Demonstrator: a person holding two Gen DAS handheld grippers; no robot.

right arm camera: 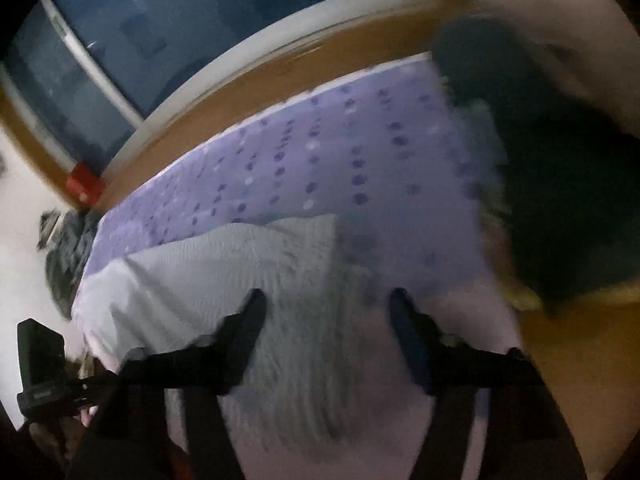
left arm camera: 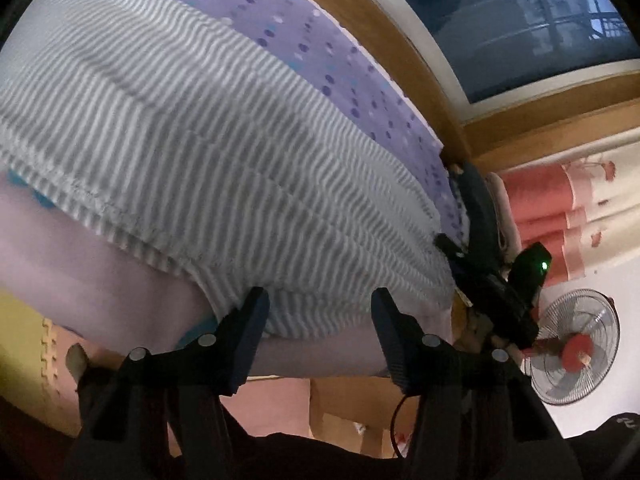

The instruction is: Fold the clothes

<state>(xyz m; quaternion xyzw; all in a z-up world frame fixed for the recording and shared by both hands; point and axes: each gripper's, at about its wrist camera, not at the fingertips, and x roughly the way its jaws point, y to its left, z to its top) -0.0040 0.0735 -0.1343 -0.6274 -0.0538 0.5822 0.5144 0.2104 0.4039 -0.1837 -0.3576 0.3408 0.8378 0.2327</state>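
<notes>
Lying spread on the bed (left arm camera: 360, 64) near its front edge, the striped garment (left arm camera: 192, 152) gives both claws a hem to reach: left claw (left arm camera: 320, 300) and right claw (right arm camera: 328, 304) hover apart, gripping nothing.

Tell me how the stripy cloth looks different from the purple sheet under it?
The stripy cloth has thin grey and white stripes; the purple sheet has rows of dots. The stripy cloth is smaller and lies on top, with soft ridges; the purple sheet spreads wide and flat beneath it. Both are soft fabric lying on the bed.
</notes>
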